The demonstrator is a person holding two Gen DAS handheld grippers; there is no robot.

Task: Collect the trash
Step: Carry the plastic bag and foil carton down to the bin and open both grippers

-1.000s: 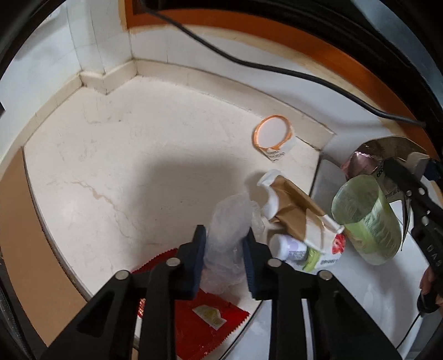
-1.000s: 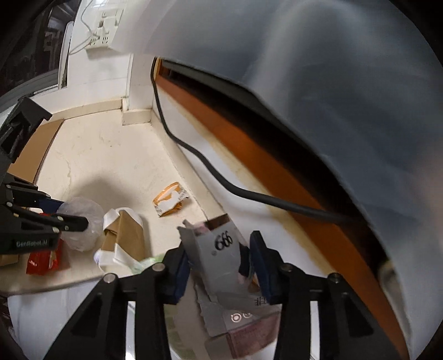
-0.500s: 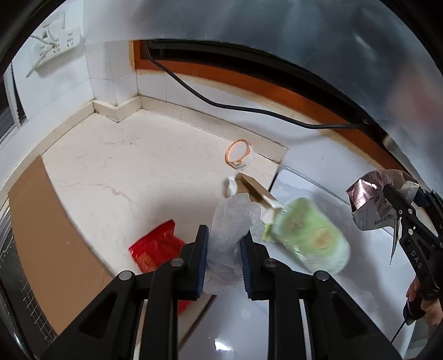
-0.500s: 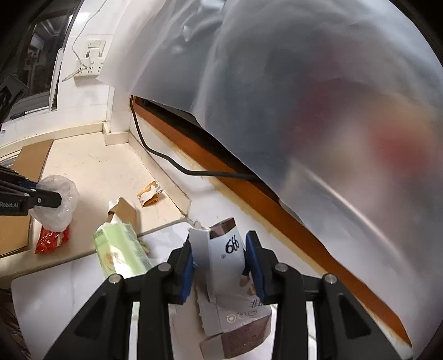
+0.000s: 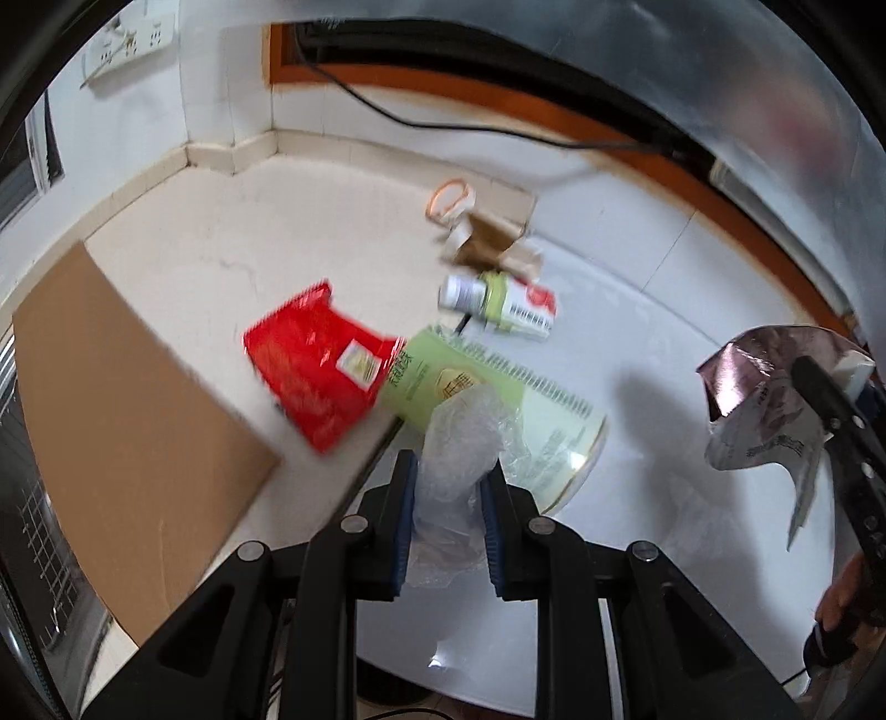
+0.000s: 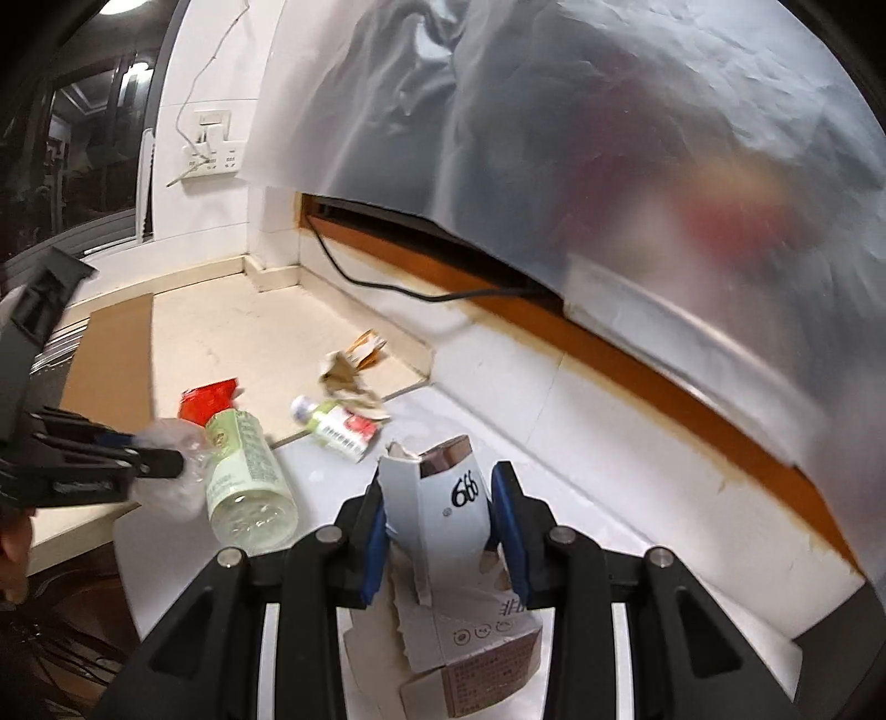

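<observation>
Carton (image 6: 437,498) print "666" – right view only; left claw (image 5: 447,487) grips plastic (image 5: 457,443).

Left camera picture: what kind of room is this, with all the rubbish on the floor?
Probably a corner of a home, seen at floor level. There are tiled walls with a wall socket, a pale stone floor with a skirting edge, and a black cable along an orange-framed wall.

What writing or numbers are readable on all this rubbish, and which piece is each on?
"666": handwritten in black on the torn grey carton held in the right gripper.
Green bottle: print too blurred to read.
Small bottle: barcode visible, text unreadable.
Red wrapper: label too blurred.
</observation>
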